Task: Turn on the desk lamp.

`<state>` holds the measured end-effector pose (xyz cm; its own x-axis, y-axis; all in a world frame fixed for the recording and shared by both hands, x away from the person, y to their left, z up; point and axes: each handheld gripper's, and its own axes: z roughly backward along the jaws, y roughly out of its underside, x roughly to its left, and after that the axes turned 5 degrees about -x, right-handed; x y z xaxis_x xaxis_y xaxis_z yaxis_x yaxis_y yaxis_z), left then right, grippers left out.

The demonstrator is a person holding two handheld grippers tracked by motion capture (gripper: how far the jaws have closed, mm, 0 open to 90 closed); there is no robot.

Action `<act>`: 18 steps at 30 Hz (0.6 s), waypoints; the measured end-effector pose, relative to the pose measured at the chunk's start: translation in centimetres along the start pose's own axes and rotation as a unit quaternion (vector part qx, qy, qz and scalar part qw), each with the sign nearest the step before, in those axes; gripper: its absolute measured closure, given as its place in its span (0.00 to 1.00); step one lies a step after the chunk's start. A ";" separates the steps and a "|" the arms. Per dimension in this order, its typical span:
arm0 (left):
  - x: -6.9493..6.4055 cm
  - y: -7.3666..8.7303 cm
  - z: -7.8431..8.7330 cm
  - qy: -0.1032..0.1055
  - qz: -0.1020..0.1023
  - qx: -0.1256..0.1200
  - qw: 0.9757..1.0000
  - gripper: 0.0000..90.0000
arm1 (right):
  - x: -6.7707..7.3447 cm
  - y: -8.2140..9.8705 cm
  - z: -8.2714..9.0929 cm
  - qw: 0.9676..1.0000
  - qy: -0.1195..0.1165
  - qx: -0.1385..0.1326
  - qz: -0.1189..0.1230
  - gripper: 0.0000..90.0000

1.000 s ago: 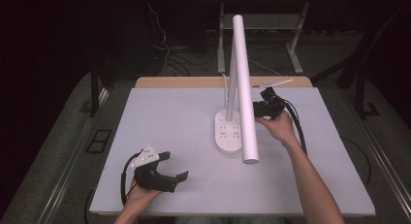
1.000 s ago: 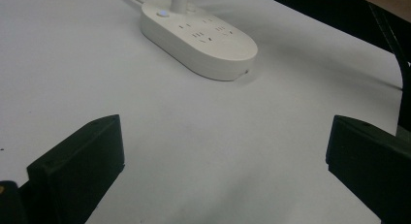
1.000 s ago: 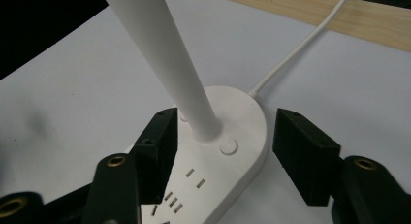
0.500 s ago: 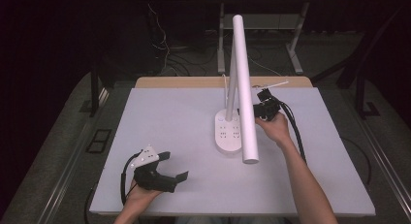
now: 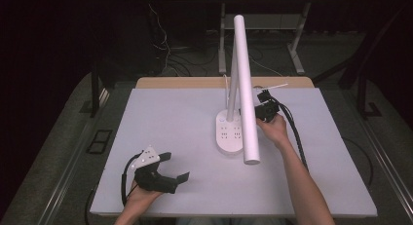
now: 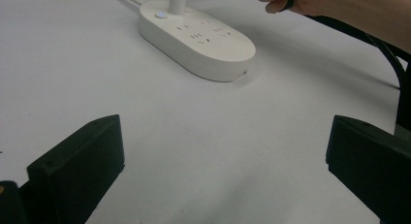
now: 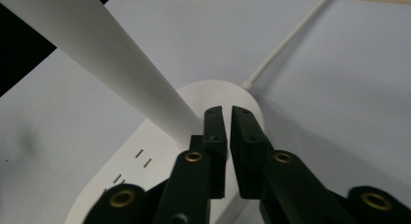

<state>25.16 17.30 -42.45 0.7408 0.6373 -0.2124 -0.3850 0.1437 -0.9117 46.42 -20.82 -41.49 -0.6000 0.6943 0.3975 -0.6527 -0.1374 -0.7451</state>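
The left gripper (image 5: pixel 171 178) rests low on the white bench (image 5: pixel 165 118), fingers wide apart and empty. The white lamp (image 5: pixel 230 135) stands mid-bench. The right gripper (image 7: pixel 228 118) sits beside its pole, fingers nearly closed, maybe holding nothing. It should push gently.

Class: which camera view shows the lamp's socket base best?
The left gripper view: the socket base lies whole, with sockets and button clear. The high view shows it small, partly behind the lamp bar. The right gripper view has it half hidden by the right tool.
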 end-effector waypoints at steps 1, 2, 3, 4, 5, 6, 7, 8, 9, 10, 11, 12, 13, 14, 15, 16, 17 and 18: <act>0.0 0.0 0.0 0.000 0.000 0.000 1.000 0.00 | 0.0 0.0 -0.1 1.000 -0.001 0.000 0.000 0.99; 0.0 0.0 0.0 0.000 0.000 0.000 1.000 0.00 | 0.0 0.1 -0.2 1.000 -0.001 0.000 0.000 0.99; 0.0 0.0 0.0 0.000 0.000 0.000 1.000 0.00 | 0.0 0.1 -0.3 1.000 -0.002 0.002 0.000 0.99; 0.0 0.0 0.0 0.000 0.000 0.000 1.000 0.00 | 0.0 0.2 -0.4 1.000 -0.001 0.002 0.000 0.99; 0.0 0.0 0.0 0.000 0.000 0.001 1.000 0.00 | 0.0 0.2 -0.6 1.000 -0.003 0.002 -0.001 0.99; 0.0 0.0 0.0 0.000 -0.001 0.001 1.000 0.00 | 0.0 0.3 -0.7 1.000 -0.004 0.004 -0.003 1.00; 0.0 0.0 0.0 -0.001 -0.001 0.000 1.000 0.00 | 0.0 0.3 -0.8 1.000 -0.004 0.005 -0.005 0.99; 0.0 0.0 0.0 -0.002 -0.002 0.001 1.000 0.00 | 0.0 0.4 -0.9 1.000 -0.005 0.007 -0.005 0.99; 0.0 0.0 0.0 -0.002 -0.002 0.001 1.000 0.00 | 0.0 0.4 -1.0 1.000 -0.004 0.009 -0.003 1.00; 0.0 0.0 0.0 -0.002 -0.002 0.001 1.000 0.00 | 0.0 0.5 -1.2 1.000 -0.004 0.010 -0.005 1.00; 0.0 0.0 0.0 -0.002 -0.002 0.001 1.000 0.00 | 0.0 0.5 -1.3 1.000 -0.005 0.012 -0.005 1.00; 0.0 0.0 0.0 -0.002 -0.003 0.002 1.000 0.00 | 0.0 0.5 -1.4 1.000 -0.006 0.011 -0.006 0.99; 0.0 0.0 0.0 -0.002 -0.003 0.002 1.000 0.00 | 0.0 0.6 -1.4 1.000 -0.006 0.013 -0.008 1.00; 0.0 0.0 0.0 -0.002 -0.003 0.002 1.000 0.00 | 0.0 0.6 -1.5 1.000 -0.007 0.012 -0.009 0.99; 0.0 0.0 0.0 -0.002 -0.003 0.002 1.000 0.00 | 0.0 0.6 -1.6 1.000 -0.006 0.013 -0.009 0.99; 0.0 0.0 0.0 -0.002 -0.003 0.002 1.000 0.00 | 0.0 0.7 -1.6 1.000 -0.006 0.014 -0.008 1.00; 0.0 0.0 0.0 -0.002 -0.003 0.002 1.000 0.00 | 0.0 0.7 -1.6 1.000 -0.006 0.015 -0.009 1.00; 0.0 0.0 0.0 -0.002 -0.003 0.002 1.000 0.00 | 0.0 0.7 -1.7 1.000 -0.006 0.016 -0.009 0.99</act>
<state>25.19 17.29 -42.48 0.7414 0.6389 -0.2053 -0.3826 0.1512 -0.9114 46.75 -19.75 -42.90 -0.5934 0.6886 0.4168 -0.6774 -0.1475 -0.7207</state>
